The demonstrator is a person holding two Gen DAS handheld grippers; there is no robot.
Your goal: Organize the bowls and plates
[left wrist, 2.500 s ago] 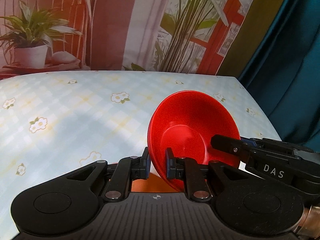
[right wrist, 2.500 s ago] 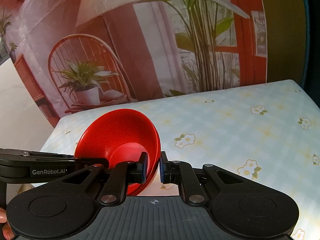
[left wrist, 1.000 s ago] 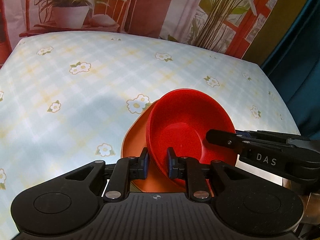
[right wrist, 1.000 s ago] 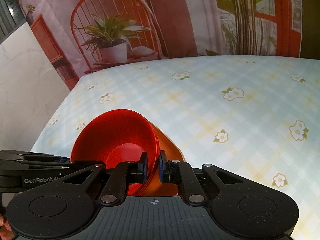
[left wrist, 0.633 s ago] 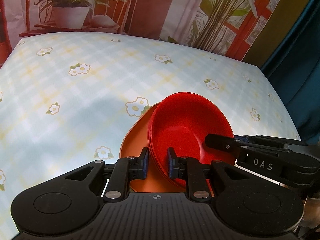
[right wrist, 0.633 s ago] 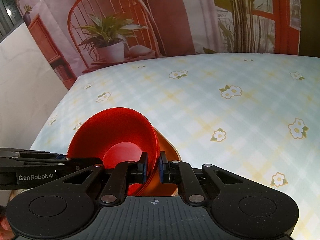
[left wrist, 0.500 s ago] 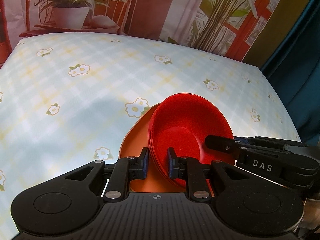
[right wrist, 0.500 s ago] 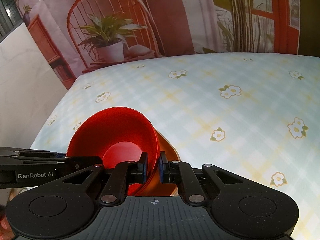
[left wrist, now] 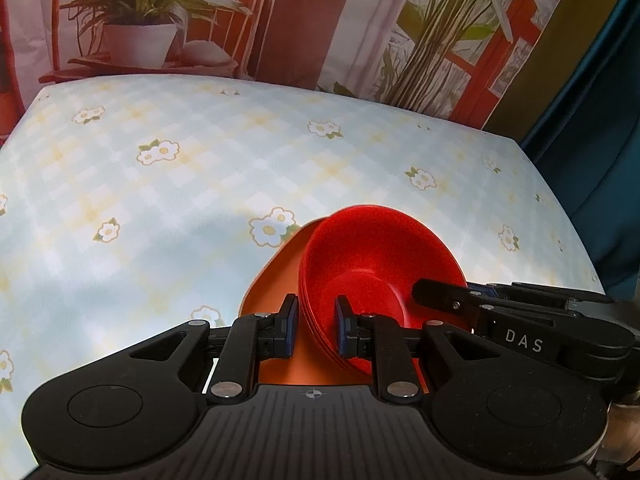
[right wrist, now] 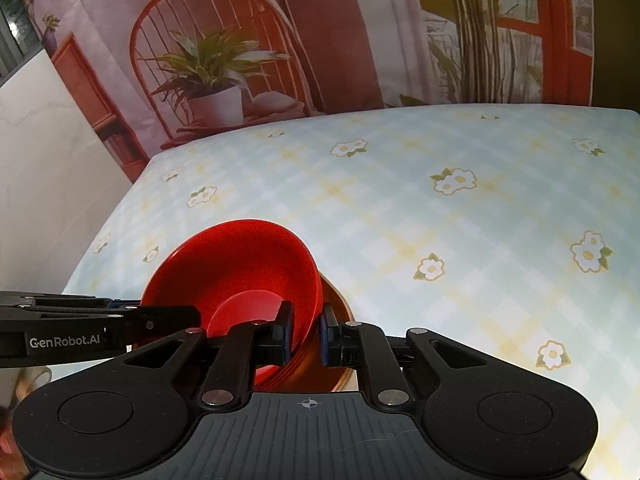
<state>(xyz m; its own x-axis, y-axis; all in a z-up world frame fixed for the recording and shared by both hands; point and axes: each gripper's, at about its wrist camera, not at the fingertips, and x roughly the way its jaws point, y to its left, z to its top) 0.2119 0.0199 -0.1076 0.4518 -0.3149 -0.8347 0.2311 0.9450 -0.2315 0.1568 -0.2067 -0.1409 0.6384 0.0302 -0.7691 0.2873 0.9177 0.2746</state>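
Red bowls (left wrist: pixel 376 264) nested, poised over the orange plate (left wrist: pixel 276 276) near the front edge of the counter (left wrist: pixel 200 184).
Left tongs (left wrist: pixel 316 330) and right tongs (right wrist: pixel 306 334) each pinch an opposite rim of the stack — I'd judge stacking nearly done, with only setting down and letting go left.

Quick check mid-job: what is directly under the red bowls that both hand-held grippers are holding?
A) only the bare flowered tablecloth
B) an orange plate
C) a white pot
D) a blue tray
B: in both wrist views the red bowls sit over an orange plate that shows beneath and beside them, with the left hand-held gripper and the right hand-held gripper each clamped on the bowls' rim.
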